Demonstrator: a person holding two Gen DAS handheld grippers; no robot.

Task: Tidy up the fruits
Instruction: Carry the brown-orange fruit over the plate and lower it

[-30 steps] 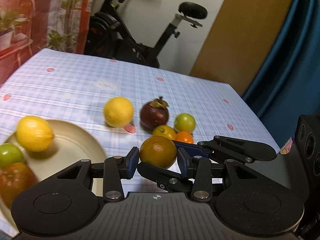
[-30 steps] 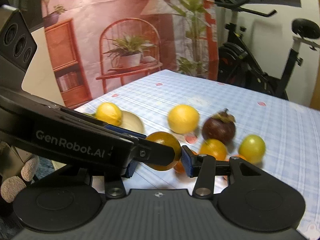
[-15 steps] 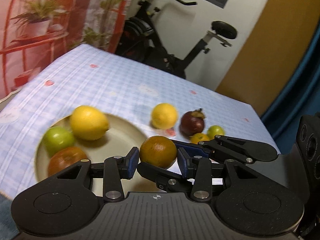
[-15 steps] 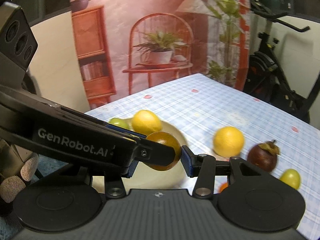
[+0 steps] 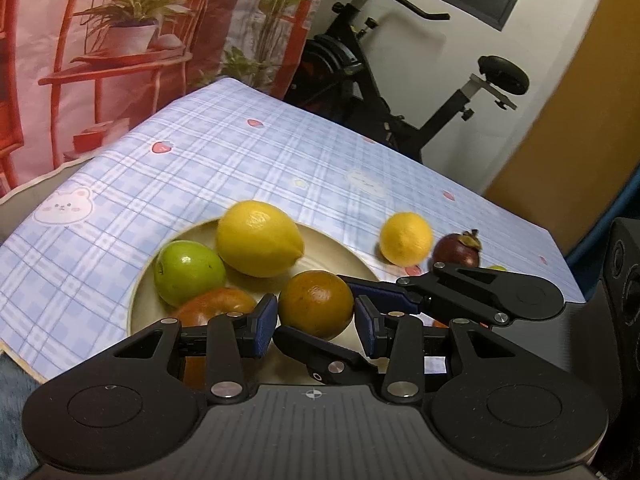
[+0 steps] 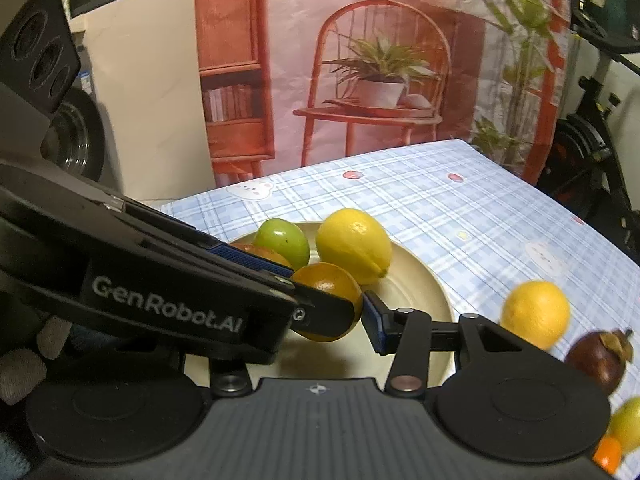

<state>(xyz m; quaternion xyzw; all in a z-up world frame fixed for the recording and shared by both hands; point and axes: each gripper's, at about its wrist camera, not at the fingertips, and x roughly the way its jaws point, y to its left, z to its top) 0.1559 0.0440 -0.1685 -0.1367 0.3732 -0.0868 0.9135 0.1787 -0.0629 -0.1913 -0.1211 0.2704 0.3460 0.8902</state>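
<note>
Your left gripper [image 5: 316, 322] and right gripper [image 6: 362, 316] both clasp one orange [image 5: 316, 305] over the plate [image 5: 344, 252], beside its lemon [image 5: 258, 239], apple [image 5: 188, 266] and a reddish fruit [image 5: 216, 306].

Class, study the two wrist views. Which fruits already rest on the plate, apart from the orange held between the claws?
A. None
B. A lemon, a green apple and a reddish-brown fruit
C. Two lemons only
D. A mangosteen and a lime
B: the lemon, green apple and reddish-brown fruit sit on the plate, while the orange is held above it.
</note>
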